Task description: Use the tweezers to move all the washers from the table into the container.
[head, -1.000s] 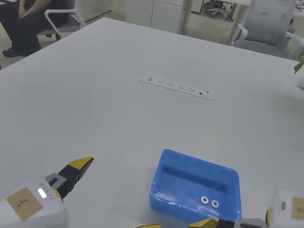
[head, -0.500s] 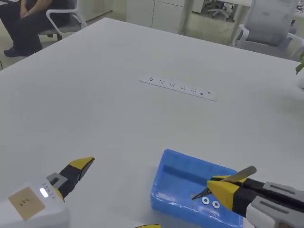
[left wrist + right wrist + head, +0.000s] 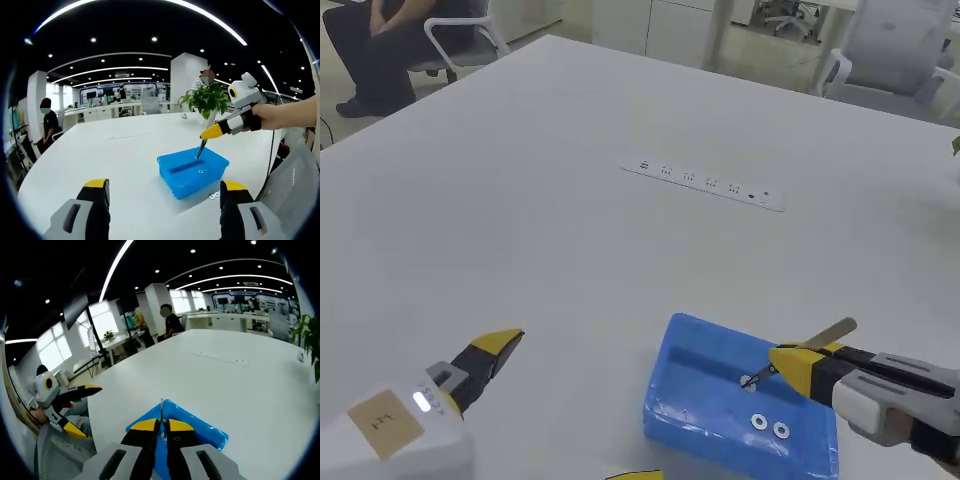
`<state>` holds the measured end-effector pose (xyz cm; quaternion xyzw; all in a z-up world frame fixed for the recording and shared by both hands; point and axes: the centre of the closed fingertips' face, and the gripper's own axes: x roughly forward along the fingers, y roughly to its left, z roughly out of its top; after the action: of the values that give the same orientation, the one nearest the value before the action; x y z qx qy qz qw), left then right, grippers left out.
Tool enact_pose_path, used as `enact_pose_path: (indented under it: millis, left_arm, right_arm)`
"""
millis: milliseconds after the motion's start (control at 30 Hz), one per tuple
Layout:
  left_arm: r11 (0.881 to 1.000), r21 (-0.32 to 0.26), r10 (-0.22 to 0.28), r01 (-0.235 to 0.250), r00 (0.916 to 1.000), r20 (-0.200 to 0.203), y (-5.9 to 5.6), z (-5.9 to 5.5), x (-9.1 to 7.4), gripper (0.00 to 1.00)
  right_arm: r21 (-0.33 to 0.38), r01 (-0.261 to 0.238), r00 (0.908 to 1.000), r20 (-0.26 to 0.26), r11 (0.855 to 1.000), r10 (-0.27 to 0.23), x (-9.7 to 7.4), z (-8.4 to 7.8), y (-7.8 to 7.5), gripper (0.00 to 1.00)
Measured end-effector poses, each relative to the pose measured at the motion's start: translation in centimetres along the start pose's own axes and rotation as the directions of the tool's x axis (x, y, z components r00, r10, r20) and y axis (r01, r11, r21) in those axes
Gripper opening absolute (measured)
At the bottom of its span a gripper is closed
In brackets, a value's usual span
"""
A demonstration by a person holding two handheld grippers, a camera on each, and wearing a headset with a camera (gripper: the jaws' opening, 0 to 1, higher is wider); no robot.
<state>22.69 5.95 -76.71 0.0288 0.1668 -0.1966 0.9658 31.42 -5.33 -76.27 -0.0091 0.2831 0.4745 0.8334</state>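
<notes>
My right tongs [image 3: 161, 425] are clamped narrow on the tweezers [image 3: 757, 377], whose tips hang over the blue container [image 3: 685, 345] near the desk's [image 3: 570, 250] near edge. Two washers [image 3: 769, 426] lie inside it, loose washers [image 3: 216, 195] on the desk just beside it. My left tongs [image 3: 164, 184] stand wide, empty.

we find the container [image 3: 700, 430] on the table [image 3: 570, 220], with two washers [image 3: 770, 427] side by side in its near right part. the tweezers [image 3: 760, 375], clamped between the jaws of the right gripper [image 3: 792, 366], reach in from the right, tip over the container's middle. the left gripper [image 3: 570, 407] sits left of the container, jaws apart. in the left gripper view two more washers [image 3: 214, 195] lie on the table just beside the container, and a power strip [image 3: 703, 184] lies well behind it.
</notes>
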Motion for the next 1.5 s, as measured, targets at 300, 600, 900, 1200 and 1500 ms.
enact_pose_path:
  millis: [300, 600, 900, 1200, 1500]
  left_arm:
    - [1.000, 0.003, -0.001, 0.001, 1.0000, -0.003, 0.0, 0.0, 0.0, 0.93]
    - [1.000, 0.007, 0.000, 0.000, 0.9999, -0.012, 0.0, -0.1, 0.1, 0.93]
    - [1.000, 0.009, -0.003, 0.003, 0.9999, -0.016, -0.1, -0.2, 0.1, 0.92]
    - [1.000, 0.010, -0.004, 0.004, 0.9998, -0.019, -0.1, -0.3, 0.1, 0.92]
    - [1.000, 0.011, -0.008, 0.008, 0.9997, -0.022, -0.2, -0.3, 0.1, 0.92]
  right_arm:
    - [-0.026, 0.006, 0.9935, -0.113, 1.000, -0.009, 1.5, -2.0, -1.8, 0.03]
    - [-0.020, -0.012, 0.9848, -0.173, 1.000, 0.009, 2.4, -3.5, -2.1, 0.03]
    - [0.001, -0.031, 0.9749, -0.221, 1.000, 0.031, 3.0, -4.8, -1.8, 0.03]
    - [-0.021, -0.030, 0.9739, -0.225, 0.999, 0.025, 2.8, -5.0, -2.2, 0.04]
    - [-0.026, -0.025, 0.9830, -0.183, 0.999, 0.020, 2.0, -3.8, -1.8, 0.04]
